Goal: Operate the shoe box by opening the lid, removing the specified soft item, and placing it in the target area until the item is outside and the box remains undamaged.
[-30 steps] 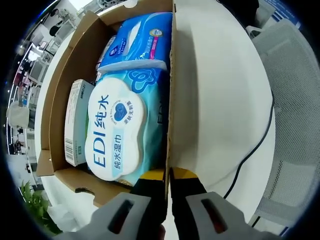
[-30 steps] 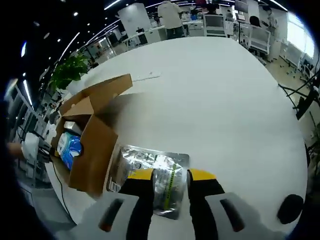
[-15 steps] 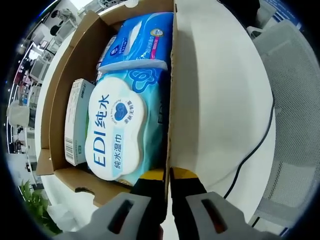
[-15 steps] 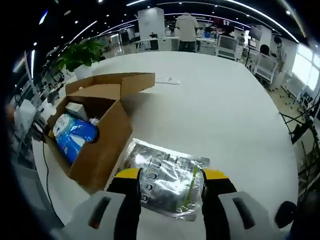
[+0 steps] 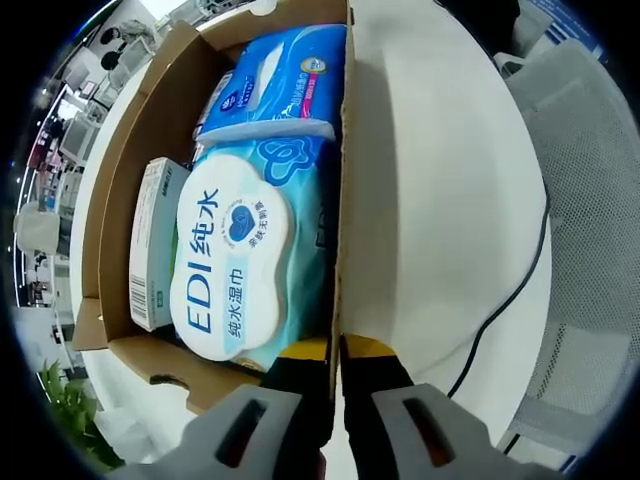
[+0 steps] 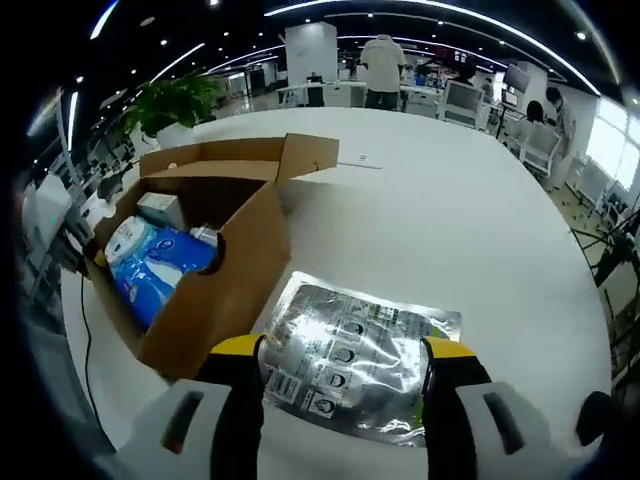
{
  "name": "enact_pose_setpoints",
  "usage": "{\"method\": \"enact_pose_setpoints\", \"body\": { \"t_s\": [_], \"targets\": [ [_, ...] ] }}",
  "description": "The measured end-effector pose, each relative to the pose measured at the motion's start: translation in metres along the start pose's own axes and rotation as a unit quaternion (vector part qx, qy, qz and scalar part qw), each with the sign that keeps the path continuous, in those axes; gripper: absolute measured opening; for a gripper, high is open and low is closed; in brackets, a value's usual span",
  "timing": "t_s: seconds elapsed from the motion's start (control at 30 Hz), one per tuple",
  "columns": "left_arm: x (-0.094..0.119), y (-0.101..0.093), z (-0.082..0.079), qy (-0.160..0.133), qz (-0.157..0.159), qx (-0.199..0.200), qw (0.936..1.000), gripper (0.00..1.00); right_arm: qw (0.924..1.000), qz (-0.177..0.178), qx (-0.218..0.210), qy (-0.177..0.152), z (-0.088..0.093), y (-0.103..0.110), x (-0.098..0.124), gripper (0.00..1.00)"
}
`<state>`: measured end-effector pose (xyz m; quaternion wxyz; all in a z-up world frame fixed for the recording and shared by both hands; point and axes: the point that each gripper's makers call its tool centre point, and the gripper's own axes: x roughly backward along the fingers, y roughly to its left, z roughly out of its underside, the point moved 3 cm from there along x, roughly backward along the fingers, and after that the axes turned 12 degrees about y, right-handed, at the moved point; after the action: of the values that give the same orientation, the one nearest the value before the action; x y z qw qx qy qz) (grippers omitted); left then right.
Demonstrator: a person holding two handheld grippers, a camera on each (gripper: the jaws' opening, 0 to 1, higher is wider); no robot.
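Open brown cardboard shoe box [image 6: 215, 290] sits left of the right fingers [image 6: 243, 352], flaps up. Silver foil pouch [image 6: 360, 355] lies flat on the white tabletop [image 6: 480, 240], between those fingers.

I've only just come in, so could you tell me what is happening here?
A person works with two tools. The left hand-held gripper is shut on the side wall of the open cardboard box, which holds wipes packs. The right hand-held gripper is open above a silver foil pouch lying on the white table beside the box.
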<state>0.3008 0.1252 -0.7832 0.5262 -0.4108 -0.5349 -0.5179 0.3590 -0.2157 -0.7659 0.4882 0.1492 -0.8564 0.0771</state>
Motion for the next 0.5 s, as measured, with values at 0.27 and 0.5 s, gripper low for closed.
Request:
{"method": "enact_pose_setpoints", "body": {
  "t_s": [0.27,0.5],
  "targets": [
    [0.000,0.000,0.000,-0.001,-0.001,0.000,1.0000,0.01,0.9998,0.008,0.010,0.016,0.011,0.002,-0.007,0.62],
    [0.000,-0.001,0.000,-0.001,-0.001,0.000,1.0000,0.01,0.9995,0.004,0.011,0.030,0.016,0.003,-0.014,0.63]
  ]
}}
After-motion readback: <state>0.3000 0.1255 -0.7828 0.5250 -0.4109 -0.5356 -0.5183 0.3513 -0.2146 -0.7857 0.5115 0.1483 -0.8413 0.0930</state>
